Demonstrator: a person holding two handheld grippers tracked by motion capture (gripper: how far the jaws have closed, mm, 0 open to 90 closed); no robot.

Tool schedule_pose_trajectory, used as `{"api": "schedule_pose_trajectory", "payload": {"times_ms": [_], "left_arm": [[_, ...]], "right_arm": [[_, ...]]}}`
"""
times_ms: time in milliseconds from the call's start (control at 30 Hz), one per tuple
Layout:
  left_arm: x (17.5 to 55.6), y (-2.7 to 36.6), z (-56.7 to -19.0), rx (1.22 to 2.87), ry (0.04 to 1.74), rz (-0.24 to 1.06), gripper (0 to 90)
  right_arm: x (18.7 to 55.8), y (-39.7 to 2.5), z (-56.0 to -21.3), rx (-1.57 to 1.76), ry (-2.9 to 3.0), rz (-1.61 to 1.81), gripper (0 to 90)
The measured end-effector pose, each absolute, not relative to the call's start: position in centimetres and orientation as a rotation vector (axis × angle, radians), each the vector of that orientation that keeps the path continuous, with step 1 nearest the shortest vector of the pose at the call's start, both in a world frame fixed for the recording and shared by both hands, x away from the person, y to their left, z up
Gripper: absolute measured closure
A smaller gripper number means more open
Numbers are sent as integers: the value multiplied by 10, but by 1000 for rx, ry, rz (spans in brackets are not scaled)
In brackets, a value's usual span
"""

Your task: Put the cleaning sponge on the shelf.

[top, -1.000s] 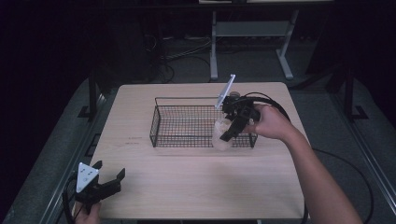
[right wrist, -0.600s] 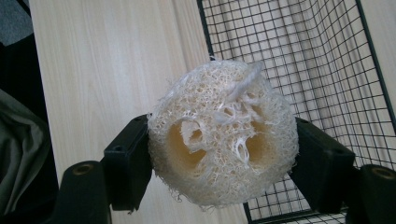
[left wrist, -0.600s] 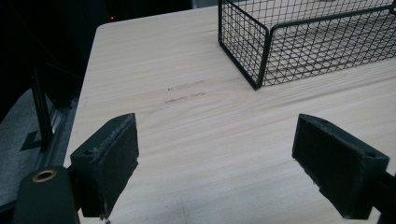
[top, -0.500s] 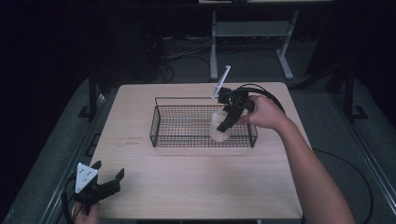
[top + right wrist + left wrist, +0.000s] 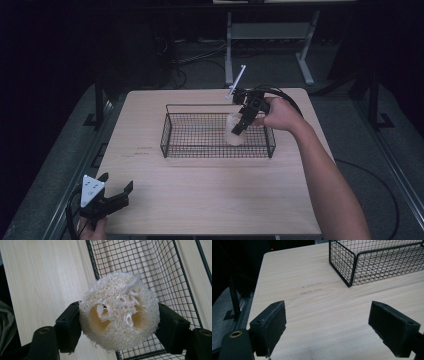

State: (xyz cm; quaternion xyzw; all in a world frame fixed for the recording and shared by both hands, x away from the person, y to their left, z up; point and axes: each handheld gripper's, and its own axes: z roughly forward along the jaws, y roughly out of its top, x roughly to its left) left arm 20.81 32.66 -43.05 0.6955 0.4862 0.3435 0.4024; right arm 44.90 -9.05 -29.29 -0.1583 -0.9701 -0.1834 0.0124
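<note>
Right tongs (image 5: 117,322) clenching a loofah (image 5: 119,311) over the basket (image 5: 172,131), left tongs (image 5: 334,327) gaping well short of the basket

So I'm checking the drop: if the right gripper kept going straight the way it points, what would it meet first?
Probably the mesh floor of the wire basket. The right gripper, shut on the loofah sponge, points down into the basket, near its right end wall. Depth to the mesh is hard to judge.

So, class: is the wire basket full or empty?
Empty, seemingly: the wire basket shows bare mesh, and the loofah sits clamped in the right gripper above it.
</note>
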Motion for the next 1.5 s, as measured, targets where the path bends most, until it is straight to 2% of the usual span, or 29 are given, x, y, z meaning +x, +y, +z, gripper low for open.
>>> {"api": "schedule_pose_trajectory", "payload": {"times_ms": [800,1500], "left_arm": [[207,325,-430,1763,1220,876,138],[207,325,-430,1759,1220,876,138]], "right_arm": [[471,-86,-306,-570,-3029,-545,280],[483,-85,-332,-616,-3002,-519,278]]}}
